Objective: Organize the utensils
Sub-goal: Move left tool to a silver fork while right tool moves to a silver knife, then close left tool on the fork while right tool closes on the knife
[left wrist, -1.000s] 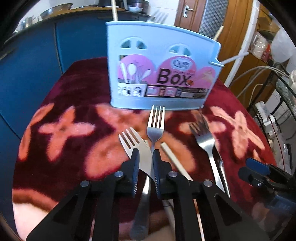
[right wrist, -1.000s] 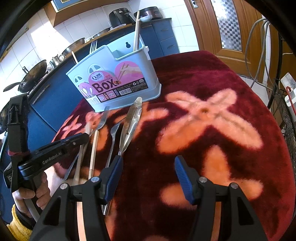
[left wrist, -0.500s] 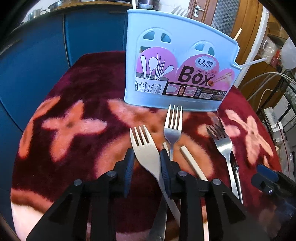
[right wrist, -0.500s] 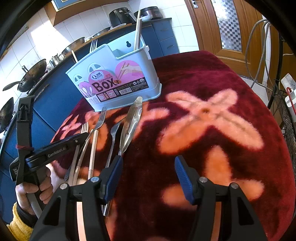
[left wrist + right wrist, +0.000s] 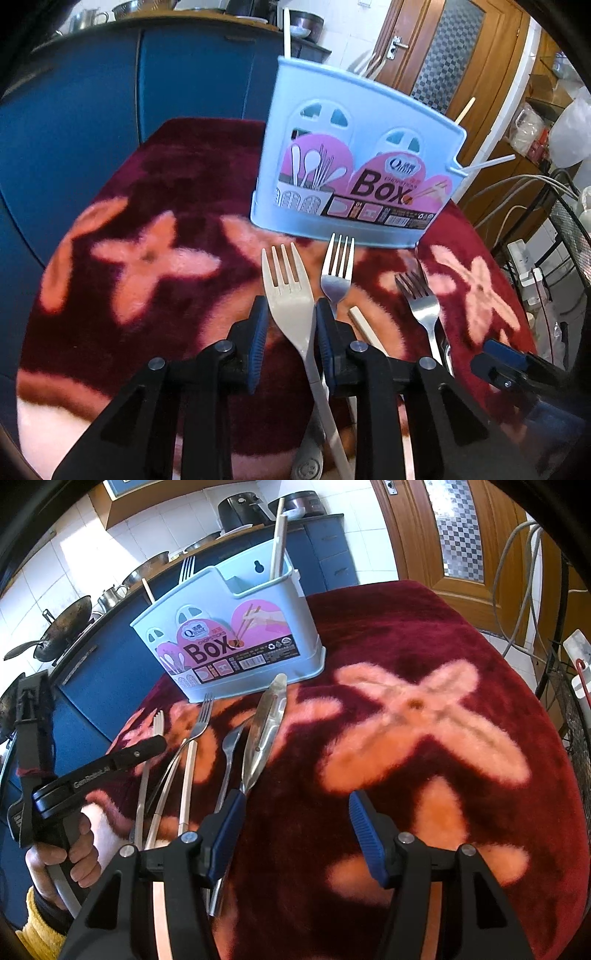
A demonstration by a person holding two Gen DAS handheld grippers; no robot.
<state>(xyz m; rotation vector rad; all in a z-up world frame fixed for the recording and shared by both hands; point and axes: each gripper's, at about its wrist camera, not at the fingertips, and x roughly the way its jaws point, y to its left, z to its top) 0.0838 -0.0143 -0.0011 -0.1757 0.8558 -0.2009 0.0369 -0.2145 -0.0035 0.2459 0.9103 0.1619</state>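
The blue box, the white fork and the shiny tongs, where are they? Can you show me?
blue box (image 5: 236,642), right wrist view, on its labelled front wall.
white fork (image 5: 291,306), left wrist view, on its head below the tines.
shiny tongs (image 5: 267,725), right wrist view, mid-length on the arms.

Each claw is black plastic with 2 angular fingers, silver screws at the joints and ribbed blue pads (image 5: 225,834). The left claw (image 5: 288,343) carries white "GenRobot.AI" lettering on its side. The bare hand (image 5: 74,860) shows a yellow knitted sleeve (image 5: 40,934).
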